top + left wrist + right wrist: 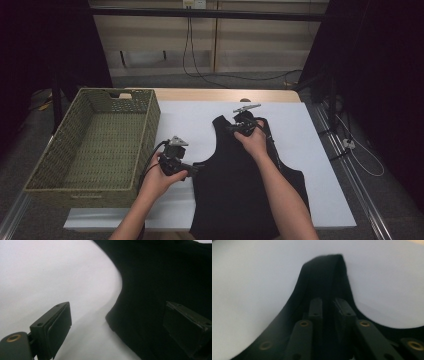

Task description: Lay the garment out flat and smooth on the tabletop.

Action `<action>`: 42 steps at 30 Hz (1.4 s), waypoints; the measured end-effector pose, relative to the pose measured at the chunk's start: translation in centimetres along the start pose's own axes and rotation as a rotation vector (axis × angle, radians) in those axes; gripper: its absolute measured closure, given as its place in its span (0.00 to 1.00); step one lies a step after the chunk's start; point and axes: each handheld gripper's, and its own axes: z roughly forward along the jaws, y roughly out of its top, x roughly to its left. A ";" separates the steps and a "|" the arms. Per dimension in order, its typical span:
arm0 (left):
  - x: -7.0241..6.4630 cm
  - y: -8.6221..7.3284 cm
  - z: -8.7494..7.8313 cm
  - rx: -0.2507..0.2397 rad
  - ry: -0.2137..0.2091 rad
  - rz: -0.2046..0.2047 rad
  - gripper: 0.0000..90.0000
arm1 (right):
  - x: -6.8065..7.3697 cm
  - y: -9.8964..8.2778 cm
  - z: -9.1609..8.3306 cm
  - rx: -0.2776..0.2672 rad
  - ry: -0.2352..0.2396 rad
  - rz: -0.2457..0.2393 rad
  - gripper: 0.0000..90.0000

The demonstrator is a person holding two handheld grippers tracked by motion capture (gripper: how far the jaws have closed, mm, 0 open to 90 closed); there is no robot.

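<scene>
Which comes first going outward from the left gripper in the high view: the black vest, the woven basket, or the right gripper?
1. black vest: its left edge lies right at the left gripper.
2. woven basket: its near wall stands just to the left.
3. right gripper: farther up the table, on the vest's strap.

Bare forearms; 2 black grippers with brass screws, grey plates, cables.

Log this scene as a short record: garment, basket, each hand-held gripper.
garment: black sleeveless top, lying flat on the white sheet
basket: green woven basket, left of the top
left hand-held gripper: jaws wide apart at the top's side edge, one over the sheet, one over the cloth
right hand-held gripper: jaws nearly closed on the shoulder strap
</scene>
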 end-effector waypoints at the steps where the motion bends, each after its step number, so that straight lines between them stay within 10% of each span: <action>1: -0.1 0.0 0.0 -0.005 0.014 -0.003 0.10 | 0.1 -0.1 0.2 0.019 -0.004 -0.012 0.90; 13: 0.1 0.1 -0.1 -0.008 0.000 -0.004 0.10 | -0.4 0.0 -0.4 -0.034 0.013 0.027 1.00; 15: 0.1 0.1 -0.1 -0.007 0.001 -0.004 0.10 | -0.1 -0.1 -0.3 -0.031 0.035 0.024 0.88; 23: 0.0 0.1 -0.1 -0.010 0.012 -0.006 0.10 | 1.8 -0.9 0.2 0.016 -0.007 -0.097 0.96; 42: -0.1 0.2 -0.2 -0.014 -0.006 -0.001 0.10 | -0.2 -0.5 -1.4 -0.023 -0.060 -0.033 1.00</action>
